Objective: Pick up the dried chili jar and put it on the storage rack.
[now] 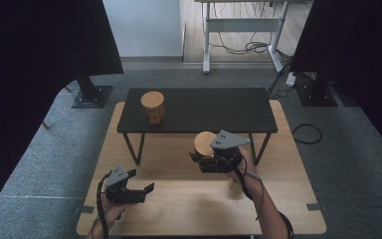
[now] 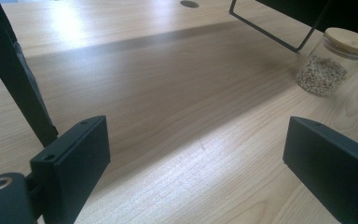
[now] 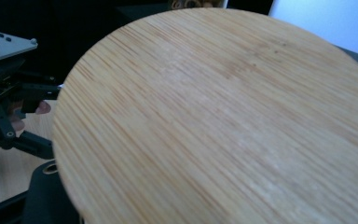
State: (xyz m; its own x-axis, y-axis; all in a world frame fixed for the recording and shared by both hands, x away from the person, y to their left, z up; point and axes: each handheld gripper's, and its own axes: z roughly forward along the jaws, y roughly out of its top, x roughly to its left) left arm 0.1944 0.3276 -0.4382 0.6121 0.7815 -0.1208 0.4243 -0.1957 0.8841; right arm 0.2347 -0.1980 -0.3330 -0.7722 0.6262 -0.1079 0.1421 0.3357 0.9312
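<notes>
My right gripper [image 1: 202,155] hovers above the wooden table [image 1: 179,204], in front of the low black shelf, and is shut on a bamboo-lidded jar. The jar's round lid [image 1: 204,143] [image 3: 223,116] looms close in the right gripper view and hides the glass below it. My left gripper [image 1: 142,180] [image 2: 196,154] rests low over the table near the front left, open, with bare wood between its jaws. A second lidded jar [image 1: 152,107] stands on the left part of the black shelf [image 1: 214,109].
A third glass jar [image 2: 328,63] [image 1: 235,185] holding pale grains stands on the table under my right forearm. The shelf's thin black legs [image 1: 132,149] reach the table behind the left gripper. Grey carpet surrounds the table, with a desk frame and cables beyond it.
</notes>
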